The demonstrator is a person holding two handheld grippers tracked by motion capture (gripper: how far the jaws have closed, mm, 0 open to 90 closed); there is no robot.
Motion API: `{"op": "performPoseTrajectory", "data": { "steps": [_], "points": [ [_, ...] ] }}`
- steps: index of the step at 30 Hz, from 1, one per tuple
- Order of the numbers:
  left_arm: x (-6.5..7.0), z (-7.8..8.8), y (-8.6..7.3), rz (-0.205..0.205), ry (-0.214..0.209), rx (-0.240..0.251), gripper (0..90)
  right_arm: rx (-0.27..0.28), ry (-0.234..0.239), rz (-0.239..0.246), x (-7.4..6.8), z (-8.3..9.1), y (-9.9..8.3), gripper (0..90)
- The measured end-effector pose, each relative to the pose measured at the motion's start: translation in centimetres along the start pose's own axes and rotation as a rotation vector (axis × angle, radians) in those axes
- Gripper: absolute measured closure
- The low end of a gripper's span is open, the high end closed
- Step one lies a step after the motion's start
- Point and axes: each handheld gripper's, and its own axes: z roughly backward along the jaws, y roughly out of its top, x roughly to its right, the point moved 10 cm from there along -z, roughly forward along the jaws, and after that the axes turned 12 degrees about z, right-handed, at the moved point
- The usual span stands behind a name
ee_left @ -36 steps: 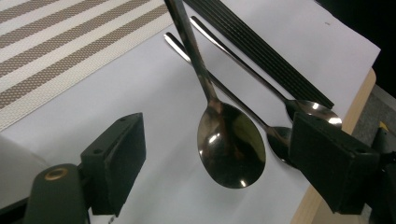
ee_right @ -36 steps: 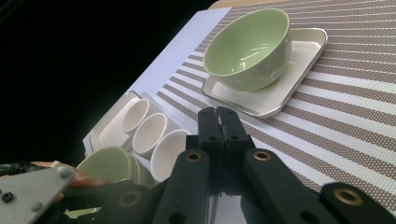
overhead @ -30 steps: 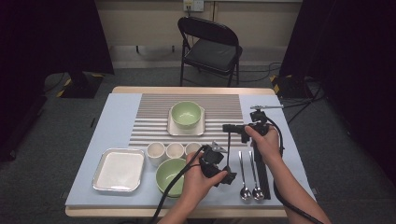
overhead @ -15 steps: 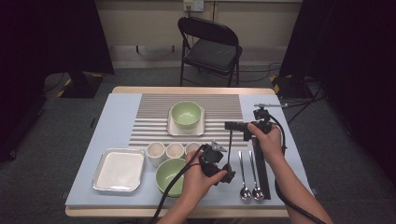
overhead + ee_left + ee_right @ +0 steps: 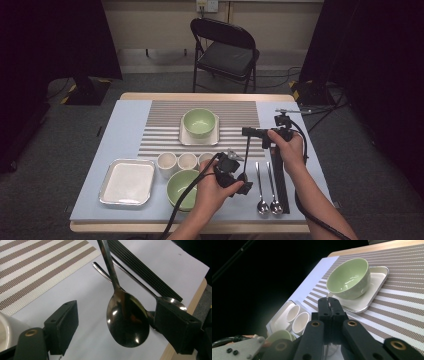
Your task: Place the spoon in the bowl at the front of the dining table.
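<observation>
A steel spoon [image 5: 246, 152] hangs upright, bowl end down, over the blue cloth at the front right. My right gripper [image 5: 246, 131] points left and is shut on the top of its handle; in the right gripper view the jaws [image 5: 328, 301] are pressed together on a thin metal edge. My left gripper [image 5: 242, 180] is lower, beside the near green bowl [image 5: 181, 187]. In the left gripper view its jaws [image 5: 120, 322] stand wide apart, and the spoon's bowl [image 5: 127, 322] hangs between them, touching neither pad.
Two more spoons [image 5: 266, 192] and black chopsticks [image 5: 280, 182] lie at the right. A green bowl [image 5: 200, 121] sits on a white square plate [image 5: 186, 139] on the striped mat [image 5: 160, 127]. Three white cups [image 5: 187, 161] and a white tray [image 5: 127, 182] stand front left.
My right gripper has drifted slightly toward the far side with the spoon. The left gripper has stayed in place.
</observation>
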Motion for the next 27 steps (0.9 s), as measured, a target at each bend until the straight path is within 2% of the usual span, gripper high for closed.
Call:
{"op": "performPoseTrajectory", "data": {
  "steps": [4,5,8,9,15,21,24,27],
  "points": [
    [-0.3,0.3,0.2,0.003,0.036,0.009,22.6,0.011,0.014,-0.019,-0.1,0.2,0.2,90.0],
    [-0.5,0.5,0.3,-0.016,0.052,0.005,22.7,0.016,0.016,-0.023,-0.1,0.3,0.3,90.0],
    [-0.7,0.7,0.4,-0.023,0.072,0.007,23.4,0.036,0.018,-0.035,0.1,0.6,0.5,90.0],
    [-0.7,0.7,0.5,-0.018,0.067,0.012,23.4,0.035,0.016,-0.037,0.2,0.7,0.5,90.0],
    [-1.5,1.3,0.6,-0.033,0.101,0.01,24.6,0.058,0.023,-0.06,0.3,1.2,0.7,90.0],
    [-2.2,1.5,0.5,-0.021,0.119,0.007,25.1,0.055,0.02,-0.066,0.3,1.2,0.7,90.0],
    [-2.4,1.6,0.6,-0.007,0.114,0.019,25.4,0.056,0.019,-0.069,0.4,1.2,0.7,90.0],
    [-2.6,1.8,0.6,-0.02,0.126,0.014,25.8,0.058,0.023,-0.077,0.3,1.1,0.8,90.0]
  ]
}}
